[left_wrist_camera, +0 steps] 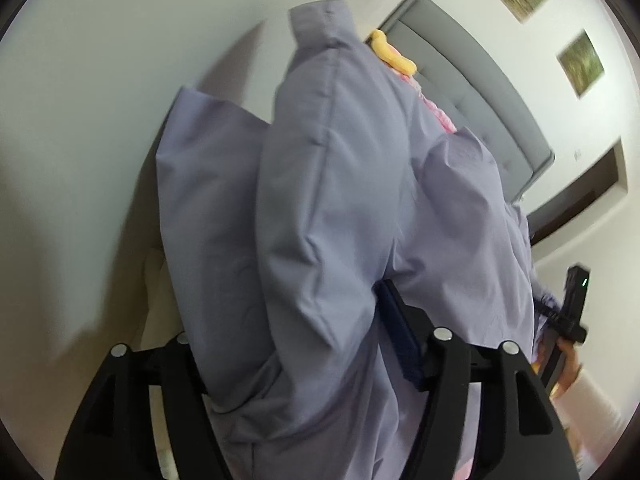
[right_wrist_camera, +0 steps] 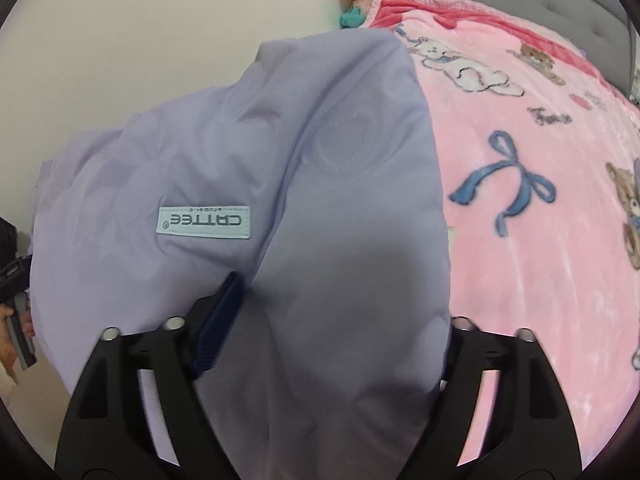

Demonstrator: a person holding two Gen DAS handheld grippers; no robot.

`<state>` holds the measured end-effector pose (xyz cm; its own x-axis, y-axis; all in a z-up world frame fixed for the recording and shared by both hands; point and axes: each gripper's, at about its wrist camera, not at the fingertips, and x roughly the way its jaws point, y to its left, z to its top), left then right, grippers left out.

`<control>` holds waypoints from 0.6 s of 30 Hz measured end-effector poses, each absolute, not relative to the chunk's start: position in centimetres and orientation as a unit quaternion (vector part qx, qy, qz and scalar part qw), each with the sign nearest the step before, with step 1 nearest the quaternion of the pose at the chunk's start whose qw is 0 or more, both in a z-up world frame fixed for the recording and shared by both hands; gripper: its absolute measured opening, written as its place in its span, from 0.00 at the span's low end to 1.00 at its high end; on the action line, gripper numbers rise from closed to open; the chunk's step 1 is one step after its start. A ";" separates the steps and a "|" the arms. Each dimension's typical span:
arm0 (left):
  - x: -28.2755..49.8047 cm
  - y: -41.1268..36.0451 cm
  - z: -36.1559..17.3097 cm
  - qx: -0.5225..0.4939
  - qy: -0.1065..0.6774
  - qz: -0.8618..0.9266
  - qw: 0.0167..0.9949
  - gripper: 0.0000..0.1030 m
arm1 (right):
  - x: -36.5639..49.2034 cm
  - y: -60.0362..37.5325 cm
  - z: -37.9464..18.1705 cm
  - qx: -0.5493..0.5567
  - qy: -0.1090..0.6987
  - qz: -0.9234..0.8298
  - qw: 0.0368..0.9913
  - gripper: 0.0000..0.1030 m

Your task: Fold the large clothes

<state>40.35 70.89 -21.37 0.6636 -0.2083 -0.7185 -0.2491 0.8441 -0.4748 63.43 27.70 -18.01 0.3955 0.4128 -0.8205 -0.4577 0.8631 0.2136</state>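
Lilac jacket [right_wrist_camera: 328, 184], soft, puffy, slippery-looking, bunched above pink blanket [right_wrist_camera: 520, 208], clamped in both left gripper [left_wrist_camera: 320, 344] and right gripper [right_wrist_camera: 332, 320]; best gripped at hems.

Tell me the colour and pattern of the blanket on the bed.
Pink blanket printed with teddy bears and blue bows, with a red band near the headboard; clearest in the right wrist view.

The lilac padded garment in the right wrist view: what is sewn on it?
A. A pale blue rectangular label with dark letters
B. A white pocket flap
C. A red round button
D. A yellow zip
A: a pale blue rectangular label with dark letters sits on the lilac padded garment, seen upside down in the right wrist view.
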 end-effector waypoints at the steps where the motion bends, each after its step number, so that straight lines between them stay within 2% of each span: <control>1: 40.7 69.6 -20.7 -0.261 0.410 0.015 0.874 0.68 | 62.9 27.7 -17.4 -0.029 0.475 0.265 0.839 0.84; 6: 39.2 67.4 -17.6 -0.163 0.404 0.046 0.899 0.74 | 61.1 27.7 -15.2 -0.074 0.433 0.261 0.860 0.87; 8: 37.8 67.0 -16.5 -0.129 0.386 0.071 0.911 0.81 | 60.3 27.8 -14.0 -0.098 0.416 0.253 0.868 0.88; 9: 36.8 66.6 -15.7 -0.102 0.365 0.081 0.922 0.85 | 60.0 27.7 -13.5 -0.107 0.408 0.247 0.872 0.93; 11: 35.2 65.3 -13.9 -0.041 0.330 0.104 0.937 0.94 | 59.0 27.3 -12.0 -0.126 0.376 0.236 0.887 0.92; 14: 35.4 63.2 -12.0 0.026 0.303 0.072 0.950 0.95 | 56.7 26.5 -9.4 -0.136 0.290 0.249 0.914 0.92; 16: 38.7 62.3 -11.1 0.052 0.331 0.044 0.941 0.95 | 56.1 26.8 -8.7 -0.132 0.239 0.313 0.910 0.92; 18: 42.6 61.5 -12.4 0.057 0.372 0.023 0.926 0.95 | 57.4 29.3 -9.4 -0.165 0.262 0.355 0.882 0.92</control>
